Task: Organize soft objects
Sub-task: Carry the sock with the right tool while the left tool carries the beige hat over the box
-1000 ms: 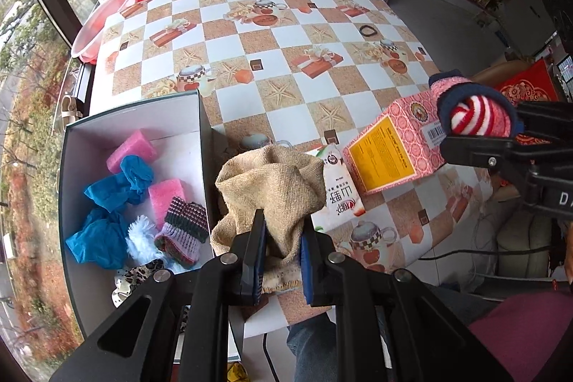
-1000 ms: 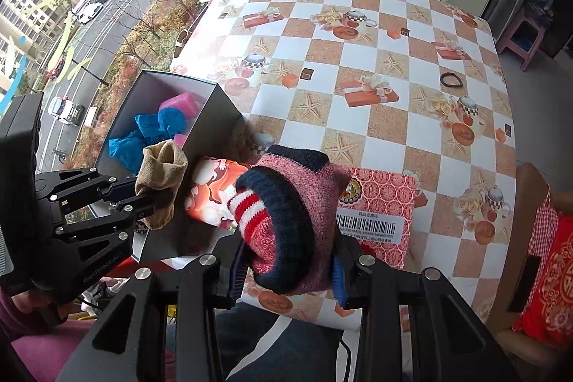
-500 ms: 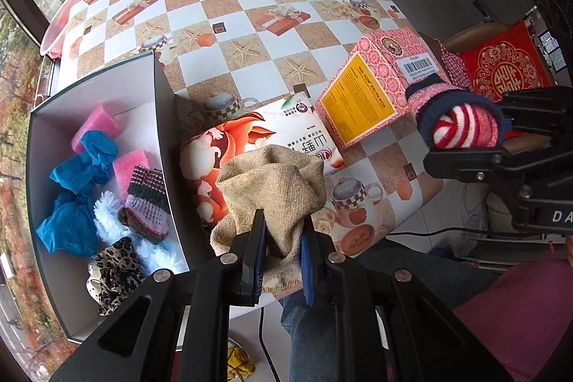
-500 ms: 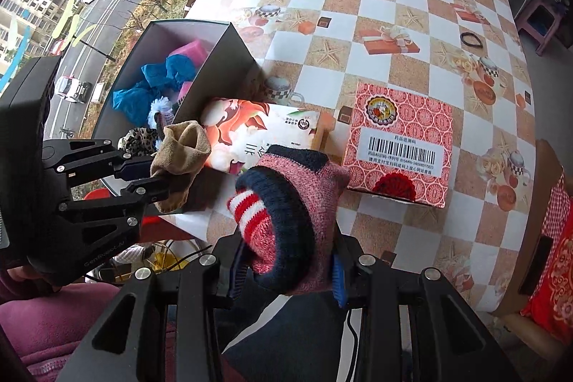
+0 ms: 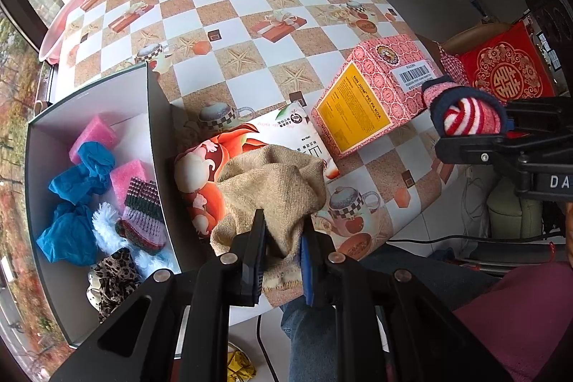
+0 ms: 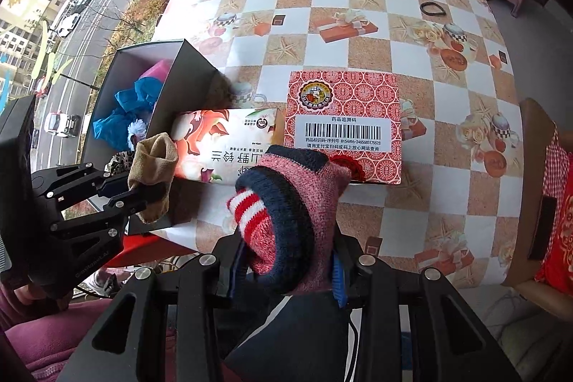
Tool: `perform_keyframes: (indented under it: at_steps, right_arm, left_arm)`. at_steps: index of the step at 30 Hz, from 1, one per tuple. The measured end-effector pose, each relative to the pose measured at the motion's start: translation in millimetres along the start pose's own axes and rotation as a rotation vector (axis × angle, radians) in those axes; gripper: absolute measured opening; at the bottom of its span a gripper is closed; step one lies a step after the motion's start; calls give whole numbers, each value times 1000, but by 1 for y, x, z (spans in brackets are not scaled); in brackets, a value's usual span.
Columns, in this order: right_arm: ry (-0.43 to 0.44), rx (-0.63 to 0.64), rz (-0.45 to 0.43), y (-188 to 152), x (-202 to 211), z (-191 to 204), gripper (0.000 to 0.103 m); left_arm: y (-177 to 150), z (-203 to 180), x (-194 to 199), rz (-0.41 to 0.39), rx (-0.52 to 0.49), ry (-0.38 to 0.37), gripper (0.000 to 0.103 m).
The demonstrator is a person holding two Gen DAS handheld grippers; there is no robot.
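Observation:
My left gripper [image 5: 283,249] is shut on a tan knitted sock [image 5: 275,188], which hangs over the table's near edge; the same sock [image 6: 152,167] shows in the right wrist view. My right gripper [image 6: 286,269] is shut on a pink knitted sock with a navy cuff and red-white stripes [image 6: 286,203], seen from the side as the striped sock [image 5: 469,117]. A grey open box [image 5: 157,131] at the left holds pink sponges [image 5: 93,135], blue crumpled cloths [image 5: 82,174], a striped knit piece, white fluff and a leopard scrunchie [image 5: 111,274].
A soft tissue pack [image 5: 250,145] lies against the box wall. A red patterned carton [image 5: 376,88] lies to its right. A black hair tie [image 6: 433,9] rests far on the checked tablecloth [image 5: 250,24]. A pink basin [image 5: 68,17] and a red cushion [image 5: 508,70] flank the table.
Both grippers have drifted back toward the table's near edge with their socks held. The tissue pack, hidden under the tan sock before, now shows beyond it.

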State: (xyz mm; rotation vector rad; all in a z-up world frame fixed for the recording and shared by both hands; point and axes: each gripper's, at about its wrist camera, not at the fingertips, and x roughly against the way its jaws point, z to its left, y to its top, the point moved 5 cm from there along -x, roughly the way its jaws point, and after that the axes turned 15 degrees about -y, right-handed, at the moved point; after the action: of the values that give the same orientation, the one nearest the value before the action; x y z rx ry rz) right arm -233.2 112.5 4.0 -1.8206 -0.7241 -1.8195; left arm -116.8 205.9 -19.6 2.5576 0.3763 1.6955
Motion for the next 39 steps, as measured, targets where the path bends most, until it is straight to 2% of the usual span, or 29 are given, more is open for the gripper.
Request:
perform_keyframes:
  at_steps: [23, 39]
  right_arm:
    - [-12, 1, -1, 3, 0, -1, 38]
    - [-36, -1, -20, 13, 6, 1, 38]
  left_arm:
    - [6, 6, 2, -19, 20, -7, 18]
    - [12, 12, 9, -62, 28, -10, 18]
